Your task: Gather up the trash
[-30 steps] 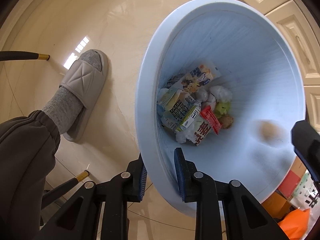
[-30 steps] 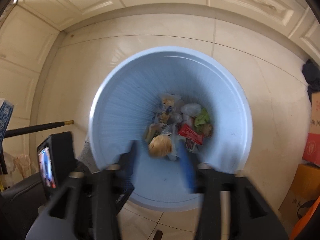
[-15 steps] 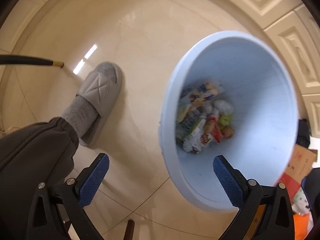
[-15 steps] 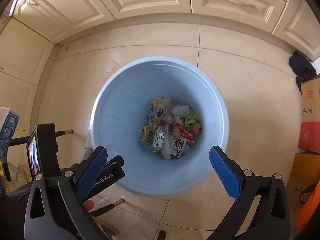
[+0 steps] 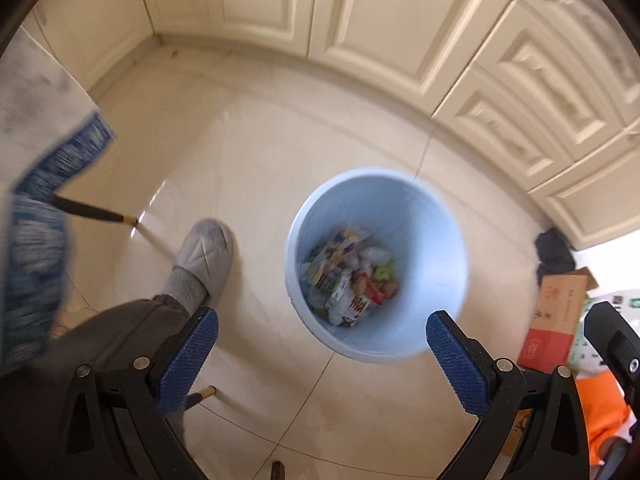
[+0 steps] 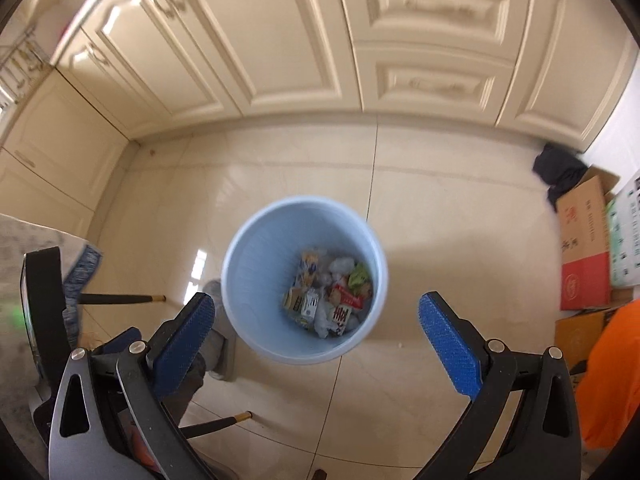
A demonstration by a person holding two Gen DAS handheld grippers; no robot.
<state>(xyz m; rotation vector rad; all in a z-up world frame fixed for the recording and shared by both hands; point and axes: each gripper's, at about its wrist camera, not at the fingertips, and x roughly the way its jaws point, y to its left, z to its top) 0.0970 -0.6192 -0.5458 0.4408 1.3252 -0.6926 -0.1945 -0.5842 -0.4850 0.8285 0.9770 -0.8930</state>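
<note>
A pale blue trash bin stands on the cream tile floor, seen from high above in both wrist views. Inside lie several pieces of trash: cartons, crumpled white paper, a red wrapper, a green scrap. My left gripper hangs well above the bin's near rim, jaws wide open, nothing between its blue pads. My right gripper is also high over the bin, open and empty.
A person's leg in grey trousers with a grey slipper stands left of the bin. A table with a blue-edged cloth and black legs is at left. Cardboard boxes and a dark cloth sit at right; cream cabinets behind.
Both grippers opened and rose away from the bin, which now looks much smaller. The brown lump seen dropping from the right gripper now lies with the trash.
</note>
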